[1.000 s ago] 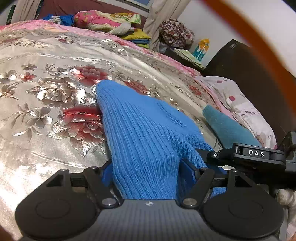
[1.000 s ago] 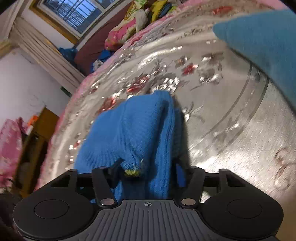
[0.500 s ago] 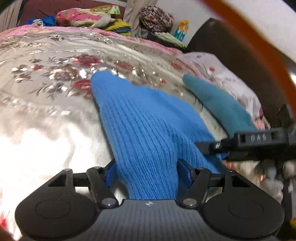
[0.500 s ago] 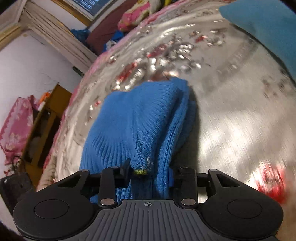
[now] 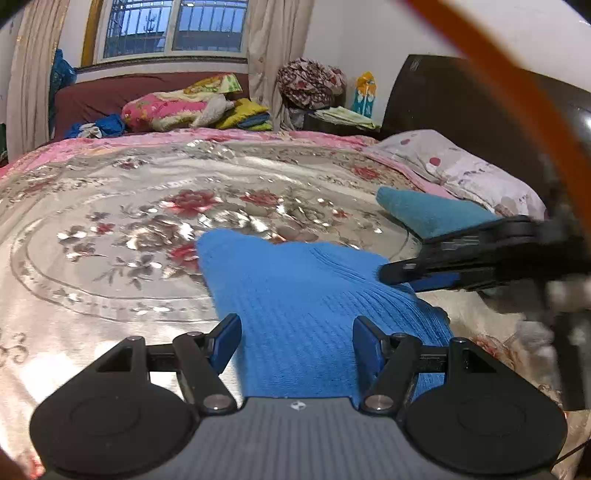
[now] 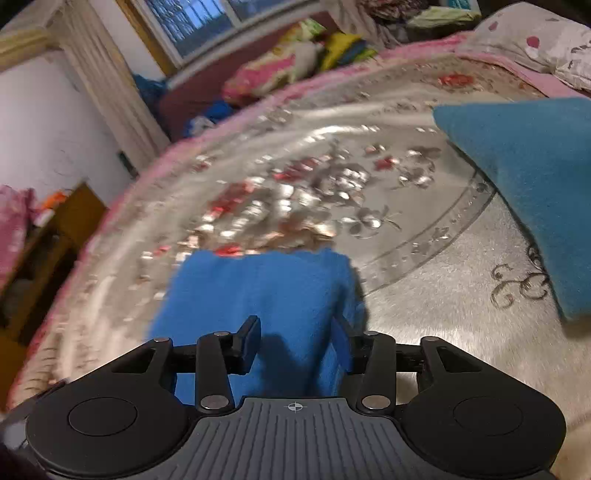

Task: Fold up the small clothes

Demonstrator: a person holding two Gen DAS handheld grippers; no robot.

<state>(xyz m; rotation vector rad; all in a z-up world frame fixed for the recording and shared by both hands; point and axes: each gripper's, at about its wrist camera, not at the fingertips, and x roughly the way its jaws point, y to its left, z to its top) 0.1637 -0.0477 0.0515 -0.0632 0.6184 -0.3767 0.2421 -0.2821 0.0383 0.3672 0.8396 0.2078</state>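
Bright blue ribbed knit garment [image 5: 295,295]: folded on the floral satin bedspread [image 5: 110,236] | left tongs [image 5: 295,332] clamp its near edge | right tongs [image 6: 295,343] opening, cloth between | teal folded cloth [image 6: 535,184] nearby, open bedspread beyond.

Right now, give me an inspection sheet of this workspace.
Surface: floral satin bedcover, shiny, bare around the work.
Job's things: blue knit garment, raised between both tools; teal garment lies apart from it.
Clutter: spotted pillow by the headboard; bedding heap beyond the bed.
Grippers: left tool clamps the blue garment's near edge; right tool has it between its jaws, which are opening.
Cables: an orange band arcs across the left wrist view; cannot tell what it is.
Surroundings: barred window, dark headboard.
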